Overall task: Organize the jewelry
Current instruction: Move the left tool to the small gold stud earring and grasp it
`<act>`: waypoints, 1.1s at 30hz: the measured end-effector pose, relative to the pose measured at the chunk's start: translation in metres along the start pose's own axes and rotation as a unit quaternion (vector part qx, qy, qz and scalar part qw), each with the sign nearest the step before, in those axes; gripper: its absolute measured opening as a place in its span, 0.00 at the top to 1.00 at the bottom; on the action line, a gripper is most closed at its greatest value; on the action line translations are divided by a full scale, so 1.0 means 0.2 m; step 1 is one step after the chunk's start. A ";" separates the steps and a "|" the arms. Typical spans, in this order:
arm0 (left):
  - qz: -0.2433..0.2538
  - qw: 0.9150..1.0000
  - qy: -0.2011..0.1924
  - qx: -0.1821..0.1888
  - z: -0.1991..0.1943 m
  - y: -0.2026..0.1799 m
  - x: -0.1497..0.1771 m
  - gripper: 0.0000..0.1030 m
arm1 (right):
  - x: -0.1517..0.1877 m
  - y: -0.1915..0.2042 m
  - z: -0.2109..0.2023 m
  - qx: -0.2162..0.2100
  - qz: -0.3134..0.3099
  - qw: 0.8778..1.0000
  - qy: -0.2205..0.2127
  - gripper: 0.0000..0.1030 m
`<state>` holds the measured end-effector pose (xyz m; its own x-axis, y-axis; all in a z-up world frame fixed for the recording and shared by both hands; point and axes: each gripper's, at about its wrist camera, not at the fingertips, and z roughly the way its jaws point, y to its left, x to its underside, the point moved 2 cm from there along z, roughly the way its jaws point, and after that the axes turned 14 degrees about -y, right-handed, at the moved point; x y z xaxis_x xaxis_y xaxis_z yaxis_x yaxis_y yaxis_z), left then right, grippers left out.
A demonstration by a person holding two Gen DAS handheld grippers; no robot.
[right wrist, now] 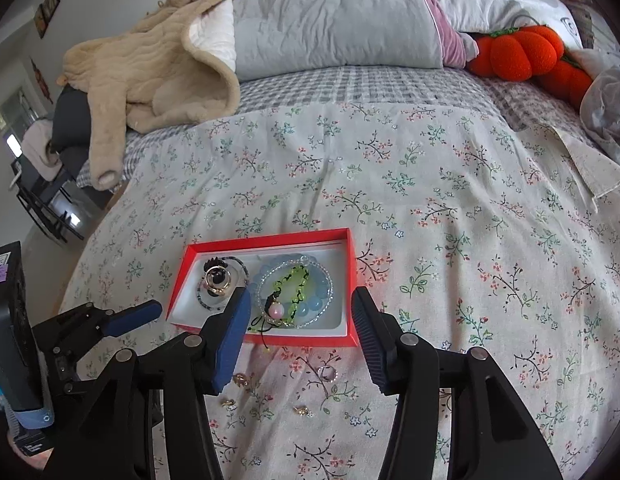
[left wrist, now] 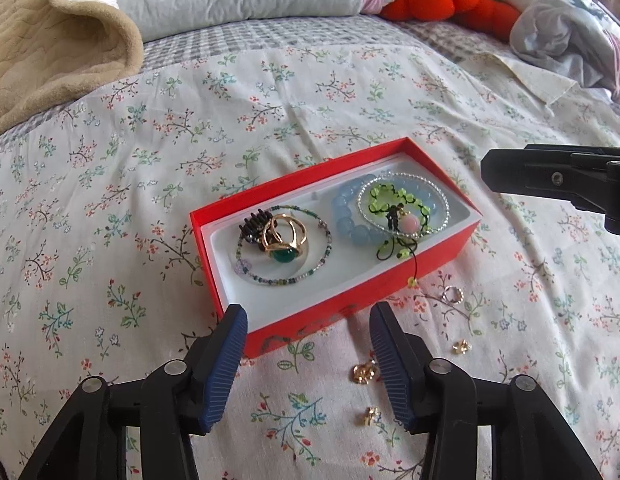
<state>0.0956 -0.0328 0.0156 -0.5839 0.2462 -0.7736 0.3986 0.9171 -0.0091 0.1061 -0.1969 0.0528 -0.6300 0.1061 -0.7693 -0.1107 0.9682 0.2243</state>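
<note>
Your right gripper's left finger hides part of the red box (right wrist: 352, 280) on the floral bedspread (right wrist: 430, 200). Inside lie a gold ring (left wrist: 283, 240), blue bead bracelet (left wrist: 352, 220) and green cord bracelet (left wrist: 394, 204). Your left gripper (left wrist: 307, 364) and right gripper (right wrist: 299, 340) both gape, empty; small gold pieces (left wrist: 366, 372) lie beside the box.

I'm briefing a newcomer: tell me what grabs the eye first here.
The red box on the floral bedspread stands out, filled with a gold green-stone ring, a blue bead bracelet and a green cord piece. At the bed's head lies an orange pumpkin plush. Small gold earrings lie loose before the box.
</note>
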 end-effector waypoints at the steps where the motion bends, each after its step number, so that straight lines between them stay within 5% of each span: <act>1: -0.001 1.000 0.001 0.000 -0.01 0.00 0.01 0.40 | 0.01 0.00 -0.01 0.000 -0.002 1.000 0.001 0.45; 6: 0.002 1.000 0.002 -0.005 -0.05 -0.03 0.04 0.24 | 0.04 0.00 -0.07 0.005 -0.021 1.000 0.007 0.41; 14: -0.005 1.000 0.014 -0.017 -0.09 -0.02 0.09 0.13 | 0.12 -0.03 -0.13 0.027 -0.018 0.999 0.025 0.36; 33: -0.008 0.994 0.092 -0.052 -0.01 0.06 0.34 0.10 | 0.36 -0.06 -0.05 0.056 -0.034 0.993 0.097 0.29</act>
<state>0.0598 -0.0053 -0.0357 -0.7131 0.2750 -0.6449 0.3182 0.9466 0.0518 0.0543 -0.2029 -0.0002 -0.7610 0.0042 -0.6488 -0.0786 0.9920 0.0985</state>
